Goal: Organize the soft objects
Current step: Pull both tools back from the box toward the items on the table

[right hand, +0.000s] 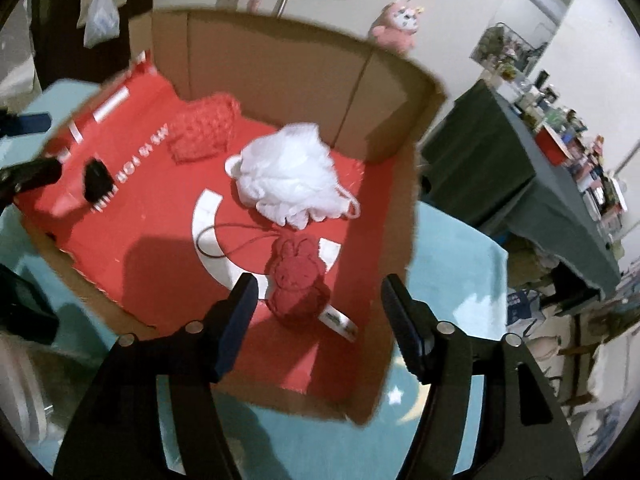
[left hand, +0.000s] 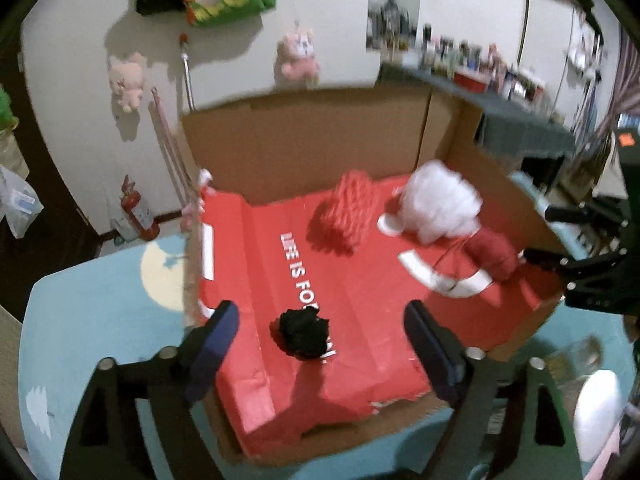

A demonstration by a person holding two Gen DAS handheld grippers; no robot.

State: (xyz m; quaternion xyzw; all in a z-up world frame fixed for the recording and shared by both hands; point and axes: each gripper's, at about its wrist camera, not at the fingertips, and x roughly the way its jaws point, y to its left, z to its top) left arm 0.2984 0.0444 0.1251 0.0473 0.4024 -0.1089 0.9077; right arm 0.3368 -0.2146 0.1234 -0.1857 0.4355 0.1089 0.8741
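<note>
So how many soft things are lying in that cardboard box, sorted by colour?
Red: 2, a knitted pouch and a small bunny plush
White: 1, a mesh bath pouf
Black: 1, a fluffy pompom
Total: 4

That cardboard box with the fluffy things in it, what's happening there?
A person holds a gripper in each hand over the cardboard box, which is lined in red. Inside lie a white bath pouf, a red knitted pouch, a red bunny toy and a small black fluffy ball. The left gripper and right gripper both have open jaws and hold nothing.
</note>
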